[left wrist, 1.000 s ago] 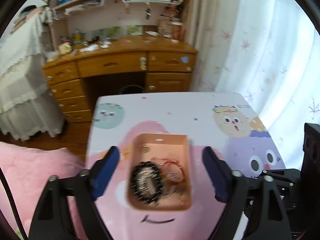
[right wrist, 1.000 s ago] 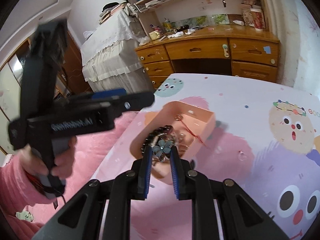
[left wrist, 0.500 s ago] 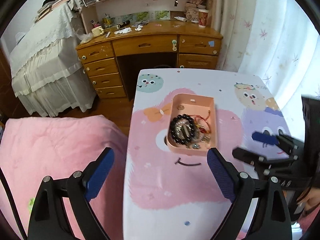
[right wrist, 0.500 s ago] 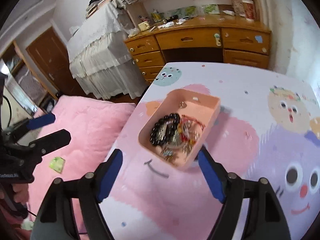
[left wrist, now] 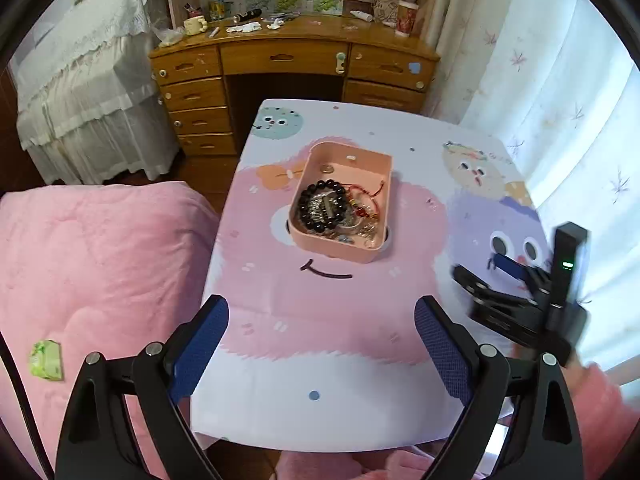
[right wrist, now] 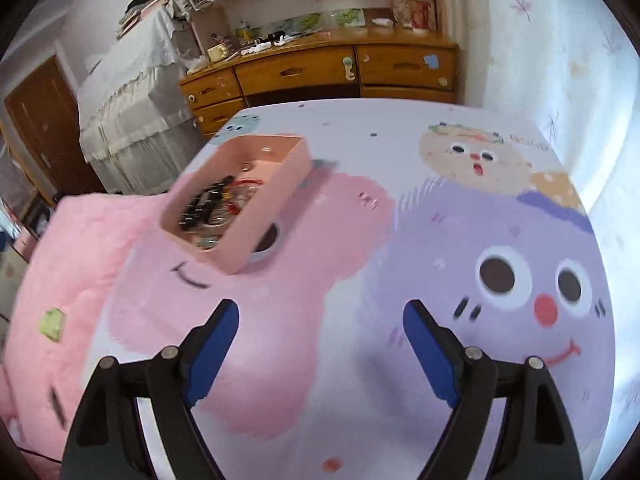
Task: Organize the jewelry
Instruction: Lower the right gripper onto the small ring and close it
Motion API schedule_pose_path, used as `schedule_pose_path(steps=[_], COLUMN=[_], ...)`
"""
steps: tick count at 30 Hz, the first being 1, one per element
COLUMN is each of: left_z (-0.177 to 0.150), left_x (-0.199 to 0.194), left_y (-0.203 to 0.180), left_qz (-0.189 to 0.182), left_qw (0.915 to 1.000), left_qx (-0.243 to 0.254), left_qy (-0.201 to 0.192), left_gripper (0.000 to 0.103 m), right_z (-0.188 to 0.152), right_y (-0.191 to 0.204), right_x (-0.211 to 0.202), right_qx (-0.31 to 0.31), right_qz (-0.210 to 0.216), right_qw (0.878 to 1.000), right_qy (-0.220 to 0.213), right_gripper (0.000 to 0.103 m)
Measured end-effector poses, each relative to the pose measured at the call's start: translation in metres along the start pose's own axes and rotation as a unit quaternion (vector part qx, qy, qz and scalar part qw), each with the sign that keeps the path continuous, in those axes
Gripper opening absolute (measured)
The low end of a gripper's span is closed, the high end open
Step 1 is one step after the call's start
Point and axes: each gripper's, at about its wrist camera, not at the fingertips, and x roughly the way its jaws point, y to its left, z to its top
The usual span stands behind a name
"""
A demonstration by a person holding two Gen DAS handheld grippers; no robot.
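Nearest, the right gripper point(right wrist: 320, 344) has just been opening and stands wide with nothing between its blue pads. The left gripper point(left wrist: 320, 348) gapes empty too. Farther off, up-left of the right gripper, lies the pink plastic tray point(right wrist: 276, 196) of jewellery; a small clear ring point(right wrist: 368, 199) rests just right of it on the cartoon-printed tablecloth point(right wrist: 400, 360), probably the right hand's next pick.

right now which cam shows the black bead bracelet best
The left wrist view: the black bead bracelet lies sharp inside the pink tray. In the right wrist view it is a dark blur behind the tray's wall.
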Motion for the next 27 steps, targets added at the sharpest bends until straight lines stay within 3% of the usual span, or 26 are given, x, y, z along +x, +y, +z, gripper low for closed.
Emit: schedule_pose_path(steps=[7,14,19,22,24,27], left_z=[0.025,0.061,0.079,0.083,0.085,0.086], left_x=[0.023,0.045,0.058,0.066,0.072,0.078], left_y=[0.016,0.036,0.033,0.028,0.026,0.024], left_qz=[0.036,0.029,0.019,0.015,0.012,0.007], left_qw=[0.9992,0.9995,0.9997,0.9996,0.9995,0.9993], left_qx=[0.010,-0.003,0.012,0.020,0.023,0.029], left_qy=[0.016,0.014,0.004,0.009,0.017,0.024], left_gripper=[0.093,0.093,0.093,0.093,0.093,0.093], right_z=[0.030,0.060,0.070,0.070,0.069,0.068], right_y=[-0.005,-0.007,-0.016,-0.021,-0.028,-0.036], right_x=[0.068,0.122,0.133,0.132,0.129,0.127], right_qx=[-0.013,-0.035,-0.014,-0.001,0.015,0.034], right_qz=[-0.036,-0.099,-0.099,-0.102,-0.101,-0.091], right_qw=[0.999,0.994,0.995,0.995,0.995,0.995], right_qy=[-0.017,-0.015,-0.009,-0.013,-0.017,-0.018], right_gripper=[0.084,0.066,0.050,0.035,0.015,0.008])
